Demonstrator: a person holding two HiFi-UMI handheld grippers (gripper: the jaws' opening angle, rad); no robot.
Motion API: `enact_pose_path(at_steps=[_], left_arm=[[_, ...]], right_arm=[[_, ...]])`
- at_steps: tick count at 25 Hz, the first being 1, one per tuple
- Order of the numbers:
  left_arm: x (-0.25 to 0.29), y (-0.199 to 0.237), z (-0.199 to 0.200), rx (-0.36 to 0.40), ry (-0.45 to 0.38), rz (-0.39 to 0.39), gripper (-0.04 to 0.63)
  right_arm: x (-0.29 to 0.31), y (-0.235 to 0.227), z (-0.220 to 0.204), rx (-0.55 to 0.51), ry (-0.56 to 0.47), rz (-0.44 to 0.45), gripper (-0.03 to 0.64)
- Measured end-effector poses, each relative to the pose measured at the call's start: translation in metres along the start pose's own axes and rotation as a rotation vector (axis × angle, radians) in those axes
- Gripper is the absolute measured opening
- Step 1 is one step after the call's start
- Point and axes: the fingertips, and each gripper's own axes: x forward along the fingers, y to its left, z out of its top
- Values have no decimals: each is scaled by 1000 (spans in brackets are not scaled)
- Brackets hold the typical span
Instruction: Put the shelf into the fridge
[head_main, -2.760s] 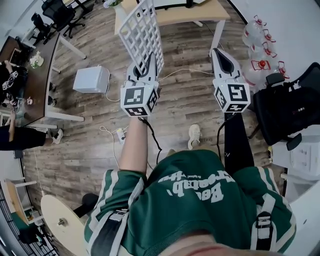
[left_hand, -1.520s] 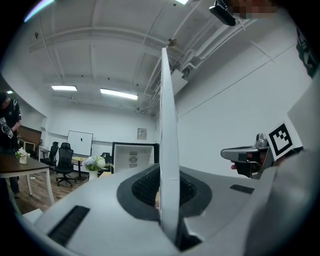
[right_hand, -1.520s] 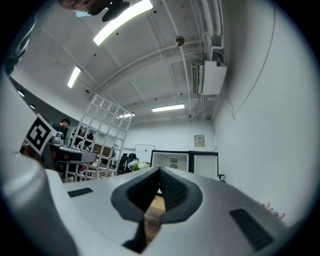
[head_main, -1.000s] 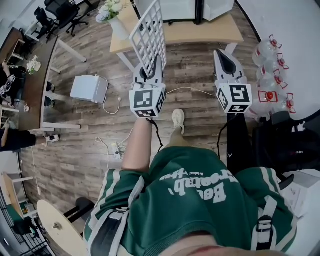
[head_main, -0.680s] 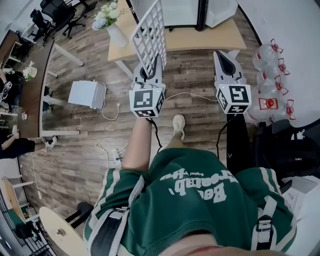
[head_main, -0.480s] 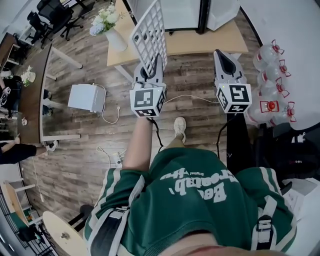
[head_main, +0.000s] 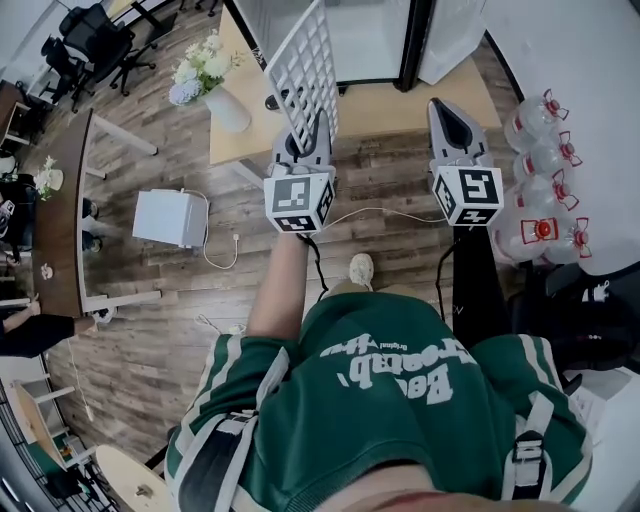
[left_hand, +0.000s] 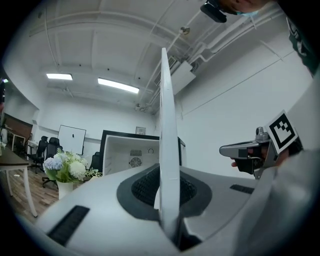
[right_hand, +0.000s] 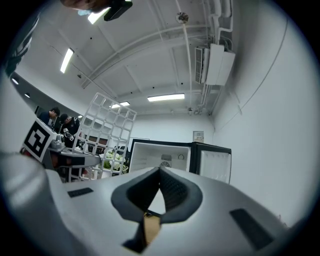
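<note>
My left gripper has its jaws clamped on the lower edge of the white wire shelf, which stands upright on edge (thin as a blade from this gripper's camera). My right gripper has its jaws pressed together with nothing between them. Ahead, the fridge stands with its door open at the far side of a wooden table. A vase of flowers sits at the table's left end.
</note>
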Motion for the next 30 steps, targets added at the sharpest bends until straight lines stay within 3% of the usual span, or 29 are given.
enact_pose_path(at_steps=[8, 14, 19, 30], left_arm=[[53, 17, -17, -53, 22, -18, 26], [76, 21, -33, -169, 38, -31, 26], [91, 33, -43, -313, 27, -1, 26], [128, 57, -70, -739, -45, 136, 26]], right_arm=[[47, -20, -9, 6, -2, -16, 3], [68, -32, -25, 13, 18, -8, 3], [88, -43, -34, 14, 26, 8, 5], [139, -82, -38, 32, 29, 77, 5]])
